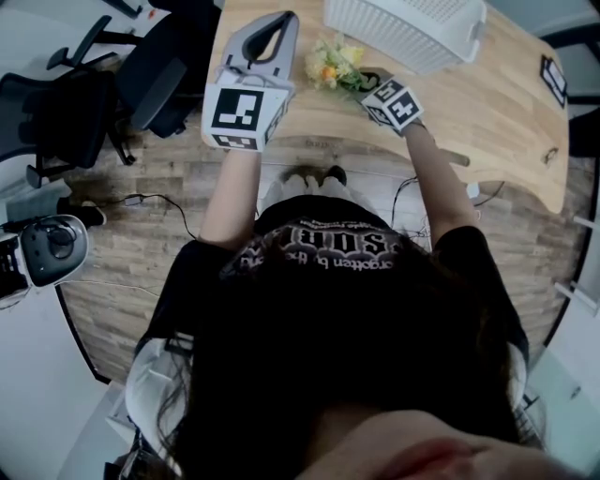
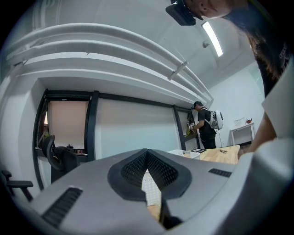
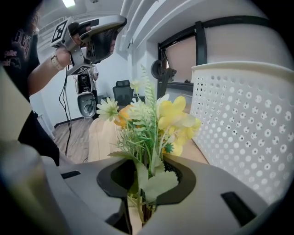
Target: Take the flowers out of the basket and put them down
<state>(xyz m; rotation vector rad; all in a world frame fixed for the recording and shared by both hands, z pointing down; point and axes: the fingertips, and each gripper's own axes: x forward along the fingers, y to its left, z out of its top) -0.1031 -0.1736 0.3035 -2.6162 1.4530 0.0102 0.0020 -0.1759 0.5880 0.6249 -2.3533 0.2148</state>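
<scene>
An office-like lab: black office chairs (image 1: 66, 112) at upper left, a curved wooden desk (image 1: 497, 103) along the top, glass-walled rooms (image 2: 133, 128), and cables (image 1: 159, 199) on the floor (image 1: 141, 281).

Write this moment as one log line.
right gripper: shut on flower bunch | flower bunch: outside white perforated basket, beside it, not yet released | left gripper: raised, shut, empty

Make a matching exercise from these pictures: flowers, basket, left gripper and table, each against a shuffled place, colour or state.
Things
1. flowers
2. basket
3. left gripper
4. table

Descriptions
a. white, full of small holes
b. light wood
c. stems clamped in the right gripper
d. held up beside the table, jaws together, nothing in them

Pairs: 1-c, 2-a, 3-d, 4-b
</scene>
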